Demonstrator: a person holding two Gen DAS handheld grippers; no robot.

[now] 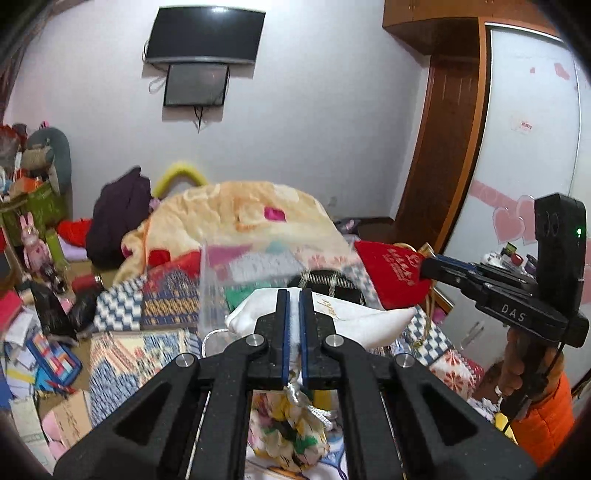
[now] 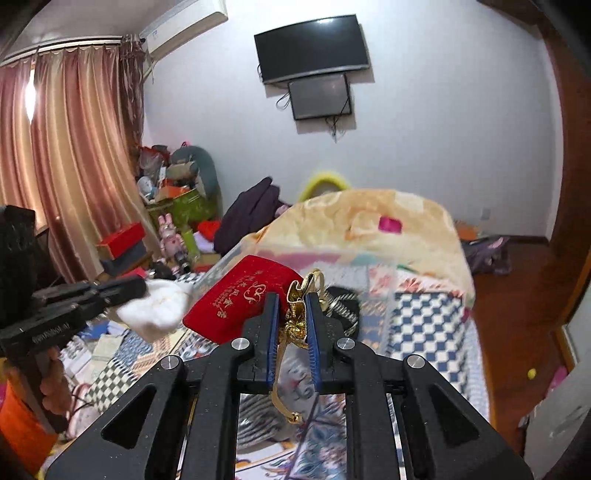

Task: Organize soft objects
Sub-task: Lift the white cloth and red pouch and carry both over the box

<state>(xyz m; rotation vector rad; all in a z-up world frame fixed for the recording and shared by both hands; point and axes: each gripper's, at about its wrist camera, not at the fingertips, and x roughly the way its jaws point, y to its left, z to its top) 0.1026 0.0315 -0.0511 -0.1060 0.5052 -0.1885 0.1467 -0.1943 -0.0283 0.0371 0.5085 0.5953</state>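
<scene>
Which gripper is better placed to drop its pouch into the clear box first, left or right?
Probably the right. The right gripper holds the red pouch directly over the clear box. The left gripper holds the white pouch, which in the right wrist view hangs left of the box.

White pouch (image 1: 325, 317) between closed jaws.

A white far wall (image 2: 424, 110) carries a dark curved television (image 2: 312, 48) with a smaller screen (image 2: 320, 96) hung just beneath it. On the left, pinkish curtains (image 2: 70, 147) glow with daylight below an air conditioner (image 2: 184, 26). A wooden wardrobe (image 1: 454, 122) with pale sliding doors stands on the right. The floor (image 2: 517, 314) looks like reddish wood, though it is blurred. The bed (image 2: 424, 317) wears a patchwork cover.
</scene>
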